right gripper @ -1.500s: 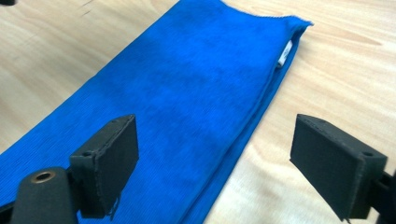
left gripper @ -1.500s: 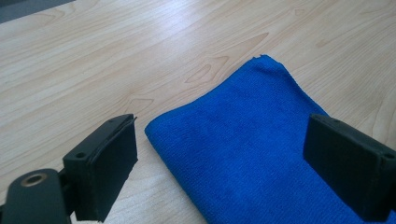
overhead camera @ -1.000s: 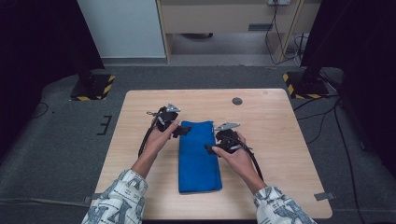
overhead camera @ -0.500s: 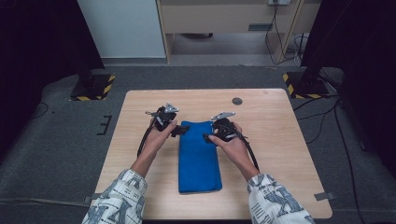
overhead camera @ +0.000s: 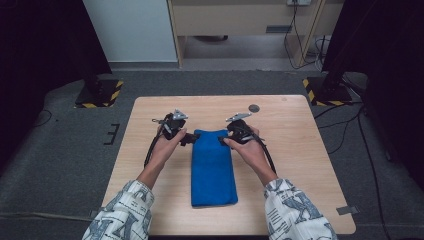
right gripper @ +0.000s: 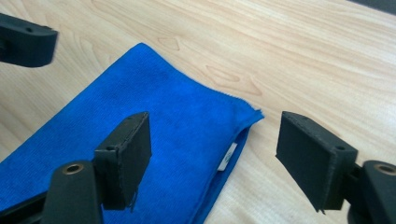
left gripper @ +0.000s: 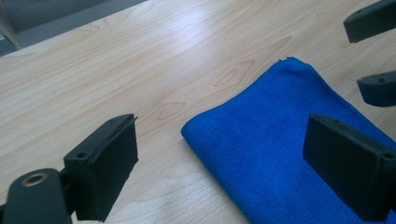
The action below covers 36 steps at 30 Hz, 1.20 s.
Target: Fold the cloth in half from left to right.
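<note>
**Both grippers poised at the far corners of a folded blue cloth**

A folded blue cloth (overhead camera: 214,167) lies flat near the middle of the wooden table (overhead camera: 300,165), its long side running from 12 o'clock to 6 o'clock in the high view. It rests on the bare wood, with nothing on top of it.

The left gripper (overhead camera: 186,138) sits at about 10 o'clock from the cloth's middle, just beside the far left corner. In the left gripper view its jaws stand wide apart and released: one pad hangs over bare wood, the other over the cloth's surface, with the corner of the cloth (left gripper: 289,144) between them. Neither pad presses on the fabric.

The right gripper (overhead camera: 225,139) sits at about 1 o'clock from the cloth's middle, at the far right corner. Its jaws have just been closing, yet in the right gripper view they are parted, straddling the corner of the cloth (right gripper: 163,121), where a small white tag (right gripper: 227,157) peeks from the folded edge. The pads do not pinch the fabric.

A small dark disc (overhead camera: 254,107) lies on the table at 12 o'clock from the right gripper, well apart from the cloth.
</note>
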Each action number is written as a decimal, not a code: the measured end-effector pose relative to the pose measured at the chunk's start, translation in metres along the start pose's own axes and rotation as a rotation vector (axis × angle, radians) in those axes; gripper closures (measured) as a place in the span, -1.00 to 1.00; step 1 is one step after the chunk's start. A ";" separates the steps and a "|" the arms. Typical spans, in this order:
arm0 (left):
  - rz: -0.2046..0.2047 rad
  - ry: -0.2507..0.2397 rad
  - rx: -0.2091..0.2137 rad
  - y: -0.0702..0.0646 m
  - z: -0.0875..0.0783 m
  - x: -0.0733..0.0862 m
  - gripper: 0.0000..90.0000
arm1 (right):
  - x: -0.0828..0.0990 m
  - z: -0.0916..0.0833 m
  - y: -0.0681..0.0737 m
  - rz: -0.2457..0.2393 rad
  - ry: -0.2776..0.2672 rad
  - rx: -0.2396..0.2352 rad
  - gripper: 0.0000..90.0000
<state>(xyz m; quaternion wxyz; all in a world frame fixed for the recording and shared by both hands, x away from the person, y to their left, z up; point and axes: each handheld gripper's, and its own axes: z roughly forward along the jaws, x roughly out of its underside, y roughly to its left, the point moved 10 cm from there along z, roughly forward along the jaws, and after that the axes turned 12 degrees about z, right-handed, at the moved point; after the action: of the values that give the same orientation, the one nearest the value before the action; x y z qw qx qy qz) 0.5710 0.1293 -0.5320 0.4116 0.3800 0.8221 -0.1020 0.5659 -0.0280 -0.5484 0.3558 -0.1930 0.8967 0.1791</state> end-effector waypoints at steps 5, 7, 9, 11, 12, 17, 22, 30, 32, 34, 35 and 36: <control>-0.022 -0.001 -0.017 0.001 -0.001 -0.003 -0.78 | -0.006 0.007 -0.002 -0.018 0.019 -0.017 -0.37; -0.024 0.009 -0.012 0.000 0.000 -0.002 -0.78 | -0.008 0.010 -0.002 -0.026 0.029 -0.025 -0.38; -0.022 0.019 -0.010 0.001 0.002 -0.001 -0.78 | -0.012 0.013 -0.003 -0.032 0.029 -0.028 -0.39; -0.027 0.021 -0.010 0.003 0.002 -0.001 -0.78 | -0.015 0.016 -0.004 -0.028 0.038 -0.029 -0.40; -0.034 0.021 -0.010 0.004 0.003 -0.002 -0.78 | -0.017 0.017 -0.005 -0.029 0.039 -0.027 -0.41; -0.033 0.040 -0.006 0.008 0.009 0.002 -0.75 | -0.023 0.024 -0.013 -0.023 0.040 -0.013 -0.42; -0.032 0.033 0.009 0.011 0.016 0.002 -0.74 | -0.027 0.027 -0.017 -0.016 0.034 -0.009 -0.26; -0.022 0.064 0.040 0.007 0.032 0.011 -0.71 | -0.031 0.025 -0.021 0.007 0.010 -0.023 -0.12; -0.030 0.072 0.035 0.007 0.032 0.012 -0.69 | -0.030 0.026 -0.022 0.016 0.017 -0.024 -0.10; -0.029 0.077 0.036 0.006 0.031 0.012 -0.69 | -0.029 0.027 -0.023 0.018 0.027 -0.014 -0.06; -0.024 0.078 0.036 0.005 0.030 0.012 -0.68 | -0.028 0.027 -0.024 0.022 0.029 -0.010 -0.04; -0.019 0.080 0.034 0.005 0.030 0.012 -0.66 | -0.028 0.028 -0.025 0.027 0.028 -0.003 -0.01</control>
<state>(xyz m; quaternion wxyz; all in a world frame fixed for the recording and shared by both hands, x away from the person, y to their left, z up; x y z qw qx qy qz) 0.5879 0.1253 -0.5595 0.3708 0.3828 0.8397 -0.1045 0.6125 -0.0300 -0.5523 0.3402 -0.1839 0.9039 0.1826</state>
